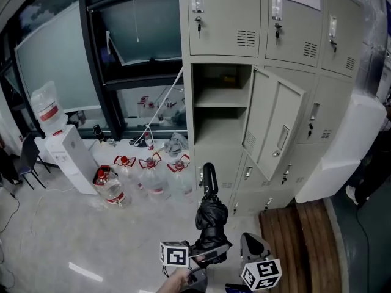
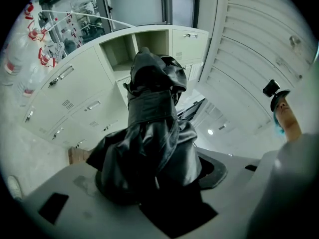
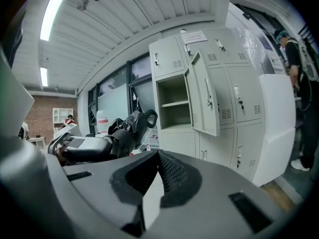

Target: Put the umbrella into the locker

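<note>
The left tool (image 1: 206, 255) is pinching the folded black umbrella (image 1: 211, 215) by its bunched fabric end. In the left gripper view the cloth is spilling over both sides of the tool (image 2: 154, 185), and the umbrella (image 2: 152, 128) is rising straight away from it. From the head view the umbrella is standing nearly upright, with its handle end pointing up toward the locker (image 1: 226, 17). It is hanging in the air in front of the lower doors, below the open compartment (image 1: 201, 112), and not inside it. That compartment's door (image 1: 272, 124) is swinging out to the right.

The right tool (image 1: 252, 244) is sitting just beside the left one, clear of the umbrella. Its jaws are pressing together with nothing between them (image 3: 152, 183). From there the umbrella (image 3: 127, 128) is showing off to the left.

Water bottles (image 1: 149, 176) are standing on the floor left of the locker.
</note>
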A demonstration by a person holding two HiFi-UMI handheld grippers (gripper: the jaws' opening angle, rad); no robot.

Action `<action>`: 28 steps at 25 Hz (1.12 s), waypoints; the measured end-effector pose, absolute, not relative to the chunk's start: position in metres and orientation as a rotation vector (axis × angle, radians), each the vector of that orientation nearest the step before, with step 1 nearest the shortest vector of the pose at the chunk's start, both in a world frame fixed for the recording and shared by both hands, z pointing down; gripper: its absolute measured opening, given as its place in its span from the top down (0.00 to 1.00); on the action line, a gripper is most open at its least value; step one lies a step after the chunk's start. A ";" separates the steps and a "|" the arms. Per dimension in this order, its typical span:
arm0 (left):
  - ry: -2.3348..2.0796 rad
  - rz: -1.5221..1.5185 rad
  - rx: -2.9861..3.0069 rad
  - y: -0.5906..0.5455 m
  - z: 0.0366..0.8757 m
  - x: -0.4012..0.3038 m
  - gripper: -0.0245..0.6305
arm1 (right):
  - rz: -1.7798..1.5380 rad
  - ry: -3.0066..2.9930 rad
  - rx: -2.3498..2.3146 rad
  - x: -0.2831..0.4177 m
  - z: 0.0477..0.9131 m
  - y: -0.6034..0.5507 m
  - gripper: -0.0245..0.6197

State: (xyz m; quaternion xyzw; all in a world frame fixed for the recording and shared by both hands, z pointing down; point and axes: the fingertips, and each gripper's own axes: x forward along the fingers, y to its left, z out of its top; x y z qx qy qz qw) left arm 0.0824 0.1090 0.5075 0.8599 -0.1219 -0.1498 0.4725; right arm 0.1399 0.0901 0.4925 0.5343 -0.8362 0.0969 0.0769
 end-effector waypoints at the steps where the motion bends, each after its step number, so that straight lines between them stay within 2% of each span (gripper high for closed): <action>1: -0.289 -0.356 2.100 0.091 0.508 0.083 0.54 | 0.298 -2.493 1.611 0.141 0.494 0.072 0.96; 13: -0.179 -0.232 2.061 -0.094 0.519 0.073 0.54 | 0.352 -2.395 1.692 0.116 0.500 -0.121 0.96; 28: -0.118 -0.214 2.029 -0.167 0.518 0.073 0.54 | 0.355 -2.368 1.732 0.110 0.498 -0.193 0.96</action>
